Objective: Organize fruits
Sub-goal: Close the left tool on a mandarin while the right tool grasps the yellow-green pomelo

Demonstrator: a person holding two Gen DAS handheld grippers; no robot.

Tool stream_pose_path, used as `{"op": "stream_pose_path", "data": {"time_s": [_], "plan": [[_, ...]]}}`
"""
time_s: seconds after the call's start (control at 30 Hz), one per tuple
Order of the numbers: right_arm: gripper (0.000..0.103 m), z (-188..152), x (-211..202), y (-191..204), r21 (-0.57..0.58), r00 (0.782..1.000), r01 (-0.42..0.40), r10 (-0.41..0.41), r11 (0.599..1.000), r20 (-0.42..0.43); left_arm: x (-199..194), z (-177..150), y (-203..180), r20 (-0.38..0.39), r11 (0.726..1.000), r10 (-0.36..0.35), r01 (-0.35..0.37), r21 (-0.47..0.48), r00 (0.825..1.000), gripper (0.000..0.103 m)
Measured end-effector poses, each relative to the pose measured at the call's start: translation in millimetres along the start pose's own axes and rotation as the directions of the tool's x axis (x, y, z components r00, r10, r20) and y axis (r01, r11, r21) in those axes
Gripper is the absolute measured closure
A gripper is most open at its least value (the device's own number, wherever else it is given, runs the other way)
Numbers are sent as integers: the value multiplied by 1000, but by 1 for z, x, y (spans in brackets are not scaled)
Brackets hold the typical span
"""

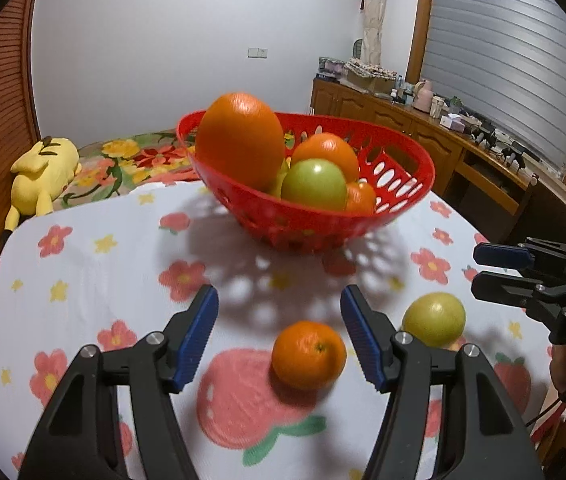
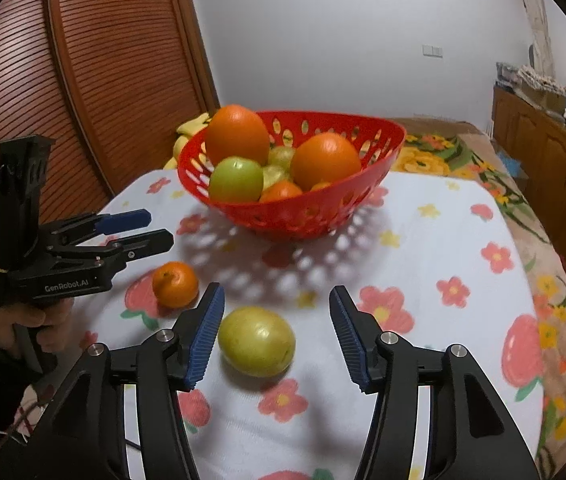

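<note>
Left wrist view first: we see our left gripper (image 1: 279, 340) with its blue pads (image 1: 197, 340) spread apart above the flowered cloth (image 1: 83, 280). A small orange (image 1: 308, 354) lies on the cloth between the pads, nearer the right one, and neither pad touches it. Just beyond the right finger sits a yellow-green fruit (image 1: 435, 318), also on the cloth. At the right edge our right gripper (image 1: 499, 266) comes in sideways; from here its two fingers look only a little apart.

Behind them stands the red basket (image 1: 395, 168), perforated, on the far part of the cloth. It holds a large orange (image 1: 239, 140) leaning at its left rim, a second orange (image 1: 325, 152), a green apple (image 1: 314, 184) and a smaller orange fruit (image 1: 361, 198) at the front. A yellow plush (image 1: 41, 172) lies on the bed to the left.

From the right wrist view, we see the right gripper's pads standing apart with the yellow-green fruit between them. It rests on the cloth close to the left pad; we cannot tell whether they touch, and the right pad is clear of it. The small orange lies further left, below the left gripper, whose handle a hand (image 2: 23, 320) grips.
</note>
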State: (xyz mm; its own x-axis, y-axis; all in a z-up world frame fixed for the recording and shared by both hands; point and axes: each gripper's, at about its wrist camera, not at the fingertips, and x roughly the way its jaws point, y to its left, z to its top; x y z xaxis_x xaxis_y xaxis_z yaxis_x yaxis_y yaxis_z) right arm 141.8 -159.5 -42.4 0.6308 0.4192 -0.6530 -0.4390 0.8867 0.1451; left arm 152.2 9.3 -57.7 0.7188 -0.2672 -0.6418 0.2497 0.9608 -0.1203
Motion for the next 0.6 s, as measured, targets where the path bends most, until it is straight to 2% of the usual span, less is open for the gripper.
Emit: {"op": "stream_pose_path", "data": {"time_s": [0.6], "plan": [[41, -19, 32, 13, 0, 998, 3, -3, 1000, -65, 5, -20, -1, -24, 1000, 25, -25, 0, 999, 39]]}}
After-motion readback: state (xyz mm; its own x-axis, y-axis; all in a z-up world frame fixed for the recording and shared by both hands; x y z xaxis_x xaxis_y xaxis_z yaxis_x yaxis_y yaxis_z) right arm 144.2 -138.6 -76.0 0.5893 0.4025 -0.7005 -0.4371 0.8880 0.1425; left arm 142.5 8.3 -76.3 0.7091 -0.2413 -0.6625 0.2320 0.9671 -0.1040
